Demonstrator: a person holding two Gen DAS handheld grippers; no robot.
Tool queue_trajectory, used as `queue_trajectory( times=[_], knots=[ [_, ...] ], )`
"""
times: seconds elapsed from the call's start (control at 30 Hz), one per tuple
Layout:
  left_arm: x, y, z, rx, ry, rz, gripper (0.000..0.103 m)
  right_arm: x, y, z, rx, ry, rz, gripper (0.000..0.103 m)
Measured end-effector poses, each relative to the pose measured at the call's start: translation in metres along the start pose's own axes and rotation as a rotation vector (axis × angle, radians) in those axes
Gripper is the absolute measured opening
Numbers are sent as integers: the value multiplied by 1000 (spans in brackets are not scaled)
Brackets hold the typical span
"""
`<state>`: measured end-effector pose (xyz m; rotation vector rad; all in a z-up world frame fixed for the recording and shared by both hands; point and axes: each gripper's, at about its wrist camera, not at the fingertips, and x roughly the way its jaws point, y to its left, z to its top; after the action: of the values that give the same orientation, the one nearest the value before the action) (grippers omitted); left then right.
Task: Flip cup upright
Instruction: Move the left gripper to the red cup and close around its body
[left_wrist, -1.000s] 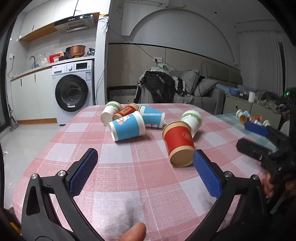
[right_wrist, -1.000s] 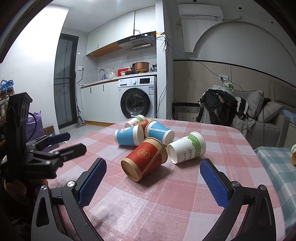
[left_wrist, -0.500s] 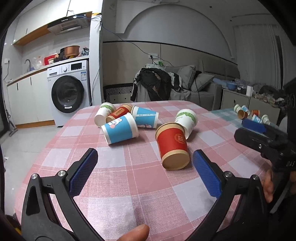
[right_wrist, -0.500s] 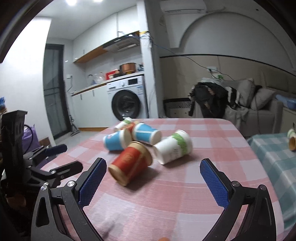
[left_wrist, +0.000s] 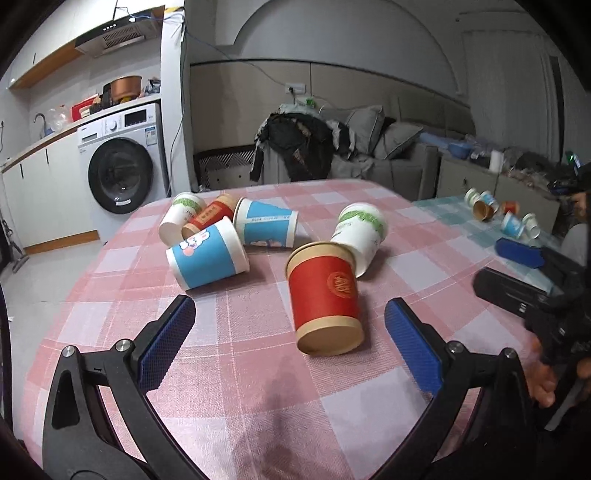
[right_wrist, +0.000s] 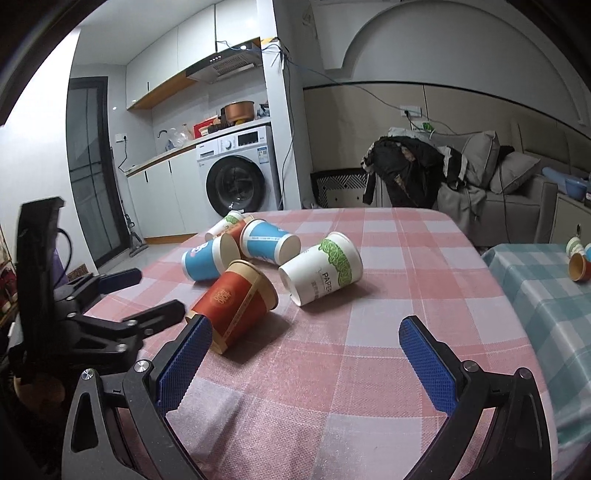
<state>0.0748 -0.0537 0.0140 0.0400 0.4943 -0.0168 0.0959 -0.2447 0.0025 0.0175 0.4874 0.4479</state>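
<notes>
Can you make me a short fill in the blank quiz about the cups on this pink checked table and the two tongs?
1. The big red cup nearest the left tongs lies on its ____.
2. The band printed around the white cup touching the big red cup is ____.
3. Both the left tongs and the right tongs are ____, holding nothing.
4. The tablecloth under the cups is checked pink, while the cloth on the neighbouring table is checked ____.

Missing words: side; green; open; teal
</notes>
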Motion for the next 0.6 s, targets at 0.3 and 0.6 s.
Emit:
queue_trajectory(
  times=[0.3, 0.6],
  knots=[
    [44, -5, 12, 10, 104, -35, 102, 2, -5, 0, 32, 9, 19, 103],
    [81, -20, 16, 52, 182, -24, 101, 4, -1, 0, 31, 15, 19, 103]
  ],
)
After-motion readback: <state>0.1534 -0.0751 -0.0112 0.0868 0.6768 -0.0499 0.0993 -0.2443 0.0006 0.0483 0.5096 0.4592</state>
